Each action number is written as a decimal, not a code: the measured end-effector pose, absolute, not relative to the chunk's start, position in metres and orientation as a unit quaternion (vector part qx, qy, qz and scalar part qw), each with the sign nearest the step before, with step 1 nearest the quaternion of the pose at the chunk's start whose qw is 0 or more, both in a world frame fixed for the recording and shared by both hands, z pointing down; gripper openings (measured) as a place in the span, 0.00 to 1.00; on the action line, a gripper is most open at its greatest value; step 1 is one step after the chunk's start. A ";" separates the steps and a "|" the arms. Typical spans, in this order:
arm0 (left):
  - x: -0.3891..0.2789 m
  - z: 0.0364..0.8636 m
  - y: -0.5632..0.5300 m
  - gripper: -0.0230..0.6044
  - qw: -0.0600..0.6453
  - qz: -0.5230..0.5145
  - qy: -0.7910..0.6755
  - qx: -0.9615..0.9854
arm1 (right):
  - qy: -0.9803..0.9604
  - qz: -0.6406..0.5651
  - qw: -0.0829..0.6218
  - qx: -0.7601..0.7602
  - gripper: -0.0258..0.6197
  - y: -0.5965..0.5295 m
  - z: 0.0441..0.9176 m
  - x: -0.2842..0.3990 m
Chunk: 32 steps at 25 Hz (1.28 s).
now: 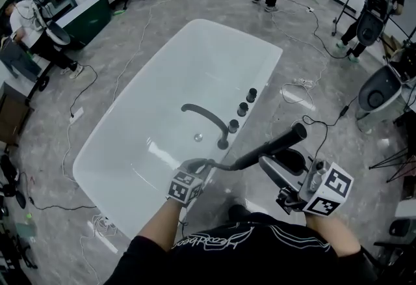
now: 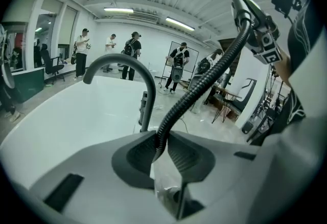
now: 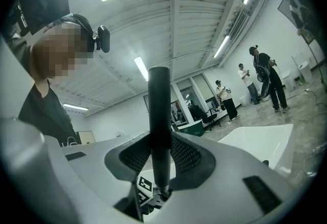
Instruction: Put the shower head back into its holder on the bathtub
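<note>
While your right claw (image 3: pixel 161 161) clamps the shower head (image 1: pixel 281 141) at lower right, just off the bathtub (image 1: pixel 214 56) rim, your left claw (image 2: pixel 161 150) pinches its hose (image 2: pixel 204 82), likely managing slack.

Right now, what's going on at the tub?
A person works two grippers beside the white bathtub. The left gripper clamps the black hose; the right gripper clamps the shower head. It is held in the air beside the tub's rim, near the knobs, not yet in a holder.
</note>
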<state>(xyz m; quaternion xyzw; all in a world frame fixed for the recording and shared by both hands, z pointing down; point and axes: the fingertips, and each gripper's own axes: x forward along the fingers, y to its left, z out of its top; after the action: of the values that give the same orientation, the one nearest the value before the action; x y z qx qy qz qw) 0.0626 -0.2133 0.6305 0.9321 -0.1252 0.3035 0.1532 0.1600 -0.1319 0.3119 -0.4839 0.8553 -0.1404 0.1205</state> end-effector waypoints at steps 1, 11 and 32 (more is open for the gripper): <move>0.064 0.633 -0.212 0.14 0.155 0.303 -0.124 0.932 | 0.857 -0.141 0.118 -0.482 0.23 -0.132 0.312 0.158; 0.039 0.647 -0.205 0.25 0.216 0.312 -0.133 0.916 | 0.863 -0.139 0.087 -0.477 0.23 -0.147 0.320 0.144; -0.043 0.469 -0.171 0.04 0.246 0.132 -0.211 0.937 | 0.886 -0.118 -0.066 -0.444 0.23 -0.224 0.476 0.078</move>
<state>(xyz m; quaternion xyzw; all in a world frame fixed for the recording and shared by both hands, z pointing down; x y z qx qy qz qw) -0.0429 -0.1708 0.4688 0.9368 -0.2113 0.1315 0.2460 0.0776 -0.2237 0.4760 -0.4442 0.8857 -0.1178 -0.0656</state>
